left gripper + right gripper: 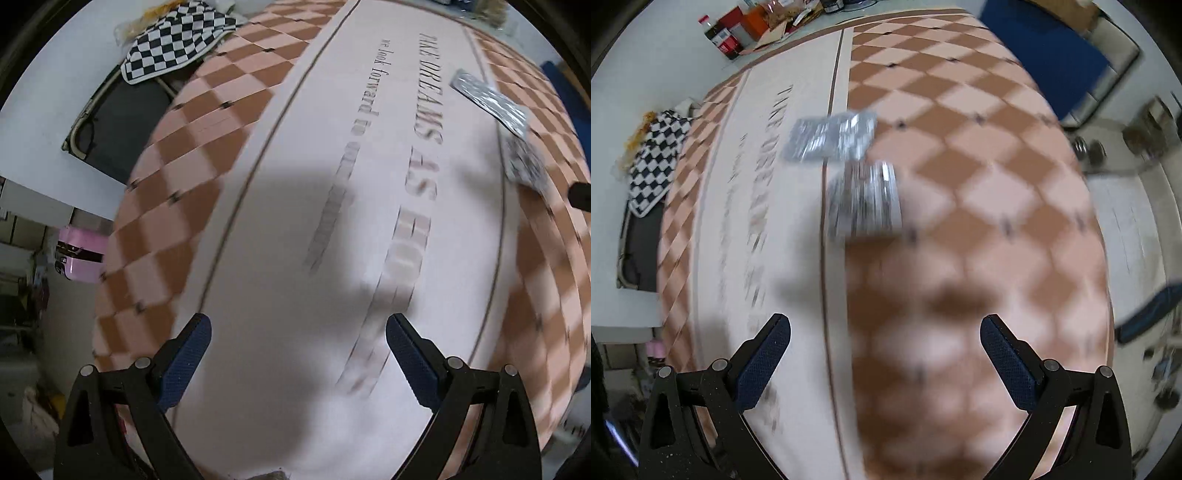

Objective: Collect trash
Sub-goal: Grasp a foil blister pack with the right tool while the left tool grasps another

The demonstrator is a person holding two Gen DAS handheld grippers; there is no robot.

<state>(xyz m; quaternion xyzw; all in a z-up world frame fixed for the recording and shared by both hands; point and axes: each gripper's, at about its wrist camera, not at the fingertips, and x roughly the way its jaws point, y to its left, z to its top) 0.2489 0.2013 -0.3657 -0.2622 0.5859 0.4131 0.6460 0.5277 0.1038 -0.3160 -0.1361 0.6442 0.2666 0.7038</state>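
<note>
- Wrappers: two silvery foil pieces on the patterned mat, lying flat, one point(831, 138) across the brown border line, the other point(864, 199) just beside it toward the right gripper point(885, 328); touching or merely adjacent cannot be told through the blur.
- Same two wrappers seen from the left wrist view at the far right: one point(489, 101) on the pale centre strip, one point(526, 166) at the checkered edge.
- Right gripper: fingers spread wide, nothing held; aimed along the mat toward the nearer wrapper, well short of it. Judged as an approach for a first pick-up.
- Left gripper point(298, 328): fingers likewise spread wide, nothing held; hovering over the pale lettered strip of the mat point(258, 221), well apart from both wrappers. Judged as standing by.
- Small dark shape point(580, 194) at the right edge of the left wrist view, near the nearer wrapper; cut off, possibly a fingertip of the other gripper, not confirmable.
- Wide opening judged suitable for thin, flat foil: low profile, likely to slide or crumple under a closing pinch.
- No bin or bag for the trash identifiable in either view.
- Heavy motion blur in both views; wrapper print and the lower lettering on the mat unreadable.
- Beyond the mat: checkered cloth point(177, 40), bottle point(718, 35), blue cushion point(1045, 51); details indistinct.
</note>
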